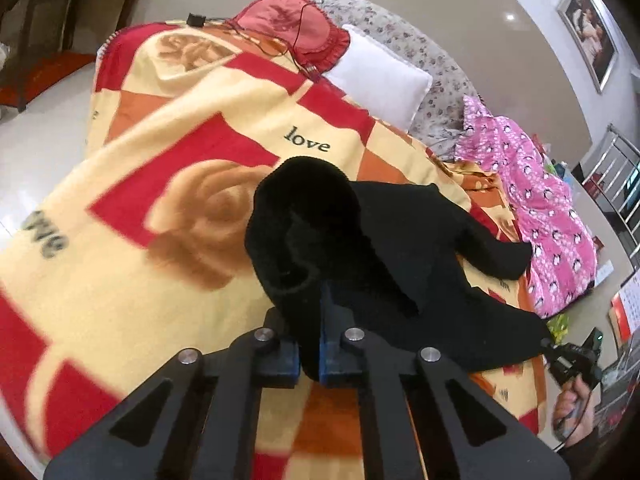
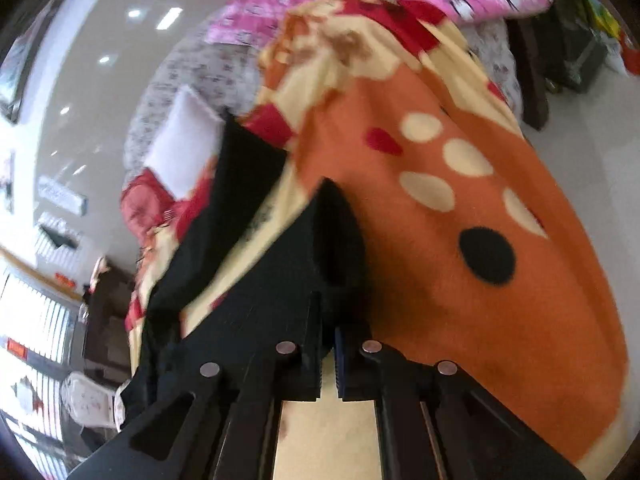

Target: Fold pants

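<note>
Nearest the cameras, left gripper (image 1: pixel 310 344) clamped on a raised fold of black pants (image 1: pixel 384 256), right gripper (image 2: pixel 329 344) pinched tight on another edge of them, pants draped across patterned blanket (image 1: pixel 168 160), beyond, white pillow (image 1: pixel 380 80), pink quilt (image 1: pixel 540 200).

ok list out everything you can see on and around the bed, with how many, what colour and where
pants: one, black, on the blanket, clamped in both grippers
blanket: one, cream, red and orange with roses, covering the bed
pillow: one, white, at the head of the bed
cushion: one, red, beside the pillow
cable: one, dark, trailing over the cushion
quilt: one, pink with penguins, along the far side of the bed
framed picture: one, on the wall
left gripper: black, shut on the pants
right gripper: black, shut on the pants
hand: one, holding the right gripper
</note>
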A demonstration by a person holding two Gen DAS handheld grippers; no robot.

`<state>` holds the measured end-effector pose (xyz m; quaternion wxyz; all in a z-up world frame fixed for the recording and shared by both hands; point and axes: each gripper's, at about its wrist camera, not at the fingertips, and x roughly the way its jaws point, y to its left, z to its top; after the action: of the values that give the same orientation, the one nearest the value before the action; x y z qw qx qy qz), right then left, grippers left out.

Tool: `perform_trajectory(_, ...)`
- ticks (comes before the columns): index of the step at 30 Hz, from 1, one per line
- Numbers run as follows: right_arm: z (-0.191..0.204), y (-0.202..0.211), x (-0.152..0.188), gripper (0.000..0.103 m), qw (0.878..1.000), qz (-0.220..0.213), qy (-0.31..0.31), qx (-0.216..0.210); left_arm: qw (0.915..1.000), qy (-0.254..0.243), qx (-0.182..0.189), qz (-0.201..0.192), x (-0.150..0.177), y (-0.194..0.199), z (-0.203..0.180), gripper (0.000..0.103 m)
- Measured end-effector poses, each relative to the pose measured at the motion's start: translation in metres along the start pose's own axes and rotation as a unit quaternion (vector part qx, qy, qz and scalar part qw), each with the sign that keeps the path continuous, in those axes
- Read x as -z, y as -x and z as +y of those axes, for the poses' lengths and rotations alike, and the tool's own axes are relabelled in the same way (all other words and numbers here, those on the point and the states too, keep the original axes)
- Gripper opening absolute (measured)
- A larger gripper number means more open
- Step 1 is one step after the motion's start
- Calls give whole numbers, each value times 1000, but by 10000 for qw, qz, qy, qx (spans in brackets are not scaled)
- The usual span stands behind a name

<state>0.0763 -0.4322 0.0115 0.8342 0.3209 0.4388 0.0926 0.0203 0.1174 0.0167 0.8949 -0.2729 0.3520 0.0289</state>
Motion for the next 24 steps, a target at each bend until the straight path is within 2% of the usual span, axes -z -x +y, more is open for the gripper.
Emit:
perform_trajectory(4, 0, 38, 29, 3, 9982, 330, -29, -495, 9999, -88, 5, -103, 17, 49, 21, 3)
perform_trajectory(6, -1, 47, 51, 3, 9967, 602, 151, -532, 9999, 36, -59, -119, 23, 65, 40, 3)
perform_trajectory(8, -9, 38, 69, 4, 9941, 948, 179, -491, 9993, 118, -339, -122, 27, 65, 58, 4)
perform_trajectory(9, -14, 31, 77, 4, 9933, 1082, 238, -312, 9985, 181, -508, 19, 28, 56, 67, 6)
perform_trajectory(11, -21, 33, 78, 4, 9964, 809, 107, -226, 9976, 389, -561, 147, 31, 49, 80, 12)
perform_trajectory(12, -20, 36, 76, 6, 9976, 680, 97, -71, 9973, 289, -672, 42, 30, 51, 78, 21)
perform_trajectory(13, -13, 44, 71, 15, 9984, 338, 273, 365, 9952, 111, -965, -107, 28, 55, 73, 24)
perform_trajectory(14, -4, 51, 68, 19, 9965, 37, 453, 708, 9914, -45, -1265, -317, 27, 60, 68, 31)
perform_trajectory(15, 7, 59, 64, 20, 9938, -247, 654, 870, 9862, -230, -1538, -573, 26, 67, 62, 37)
perform_trajectory(17, 36, 68, 62, 24, 9897, -596, 1055, 757, 9752, -643, -1851, -1031, 23, 77, 47, 42)
perform_trajectory(18, 59, 69, 64, 28, 9845, -763, 1406, 727, 9702, -1034, -1813, -1229, 25, 80, 32, 47)
perform_trajectory(19, 77, 68, 69, 38, 9795, -869, 1689, 677, 9702, -1413, -1531, -1241, 26, 77, 18, 51)
perform_trajectory(20, 98, 62, 77, 49, 9728, -950, 2037, 556, 9702, -1701, -1250, -1186, 26, 75, 12, 60)
perform_trajectory(21, 116, 51, 84, 53, 9671, -976, 2308, 447, 9667, -2167, -838, -1076, 30, 69, -4, 69)
perform_trajectory(22, 128, 42, 91, 55, 9624, -976, 2508, 376, 9563, -2719, -535, -929, 38, 60, -23, 72)
perform_trajectory(24, 155, 11, 108, 55, 9517, -937, 2906, 307, 9322, -3562, -315, -565, 50, 36, -50, 73)
